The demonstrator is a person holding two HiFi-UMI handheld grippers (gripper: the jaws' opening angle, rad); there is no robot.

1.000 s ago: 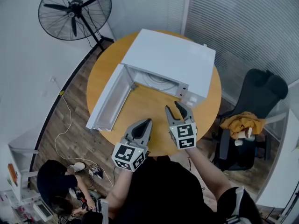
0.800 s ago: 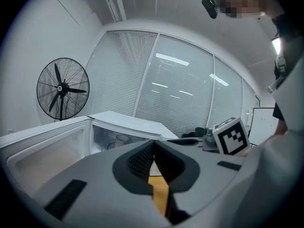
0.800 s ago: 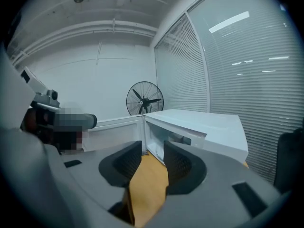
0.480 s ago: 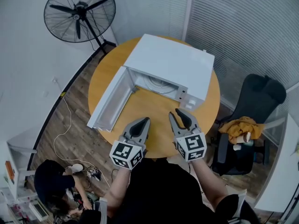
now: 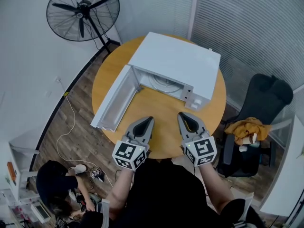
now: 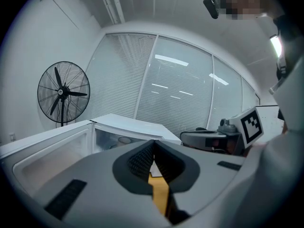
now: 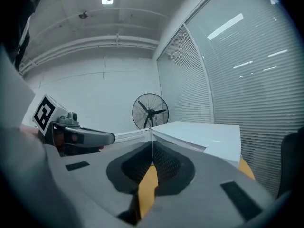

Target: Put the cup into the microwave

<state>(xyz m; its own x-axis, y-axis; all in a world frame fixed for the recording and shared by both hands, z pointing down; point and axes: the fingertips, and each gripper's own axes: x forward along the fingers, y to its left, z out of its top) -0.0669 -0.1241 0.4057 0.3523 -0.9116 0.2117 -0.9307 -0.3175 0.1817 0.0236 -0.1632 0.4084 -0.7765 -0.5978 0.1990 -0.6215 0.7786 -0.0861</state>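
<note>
A white microwave point(image 5: 175, 61) stands on the round yellow table point(image 5: 161, 113), its door point(image 5: 114, 99) swung open to the left. Inside the cavity I see a pale round shape point(image 5: 164, 83); whether it is the cup or the turntable I cannot tell. My left gripper point(image 5: 148, 121) hovers over the table's near edge, shut and empty, with its pads meeting in the left gripper view point(image 6: 153, 144). My right gripper point(image 5: 183, 116) floats beside it, apart from the microwave's front corner. It is shut with nothing held, as the right gripper view point(image 7: 152, 148) confirms.
A standing fan point(image 5: 81, 7) is on the floor behind the table at left. A black office chair point(image 5: 259, 108) with yellow cloth on it stands at right. A person point(image 5: 57, 184) crouches on the floor at lower left among cables.
The right gripper's jaws have gone from open to shut, and it has drawn back from the microwave toward me. The left gripper has kept its place.
</note>
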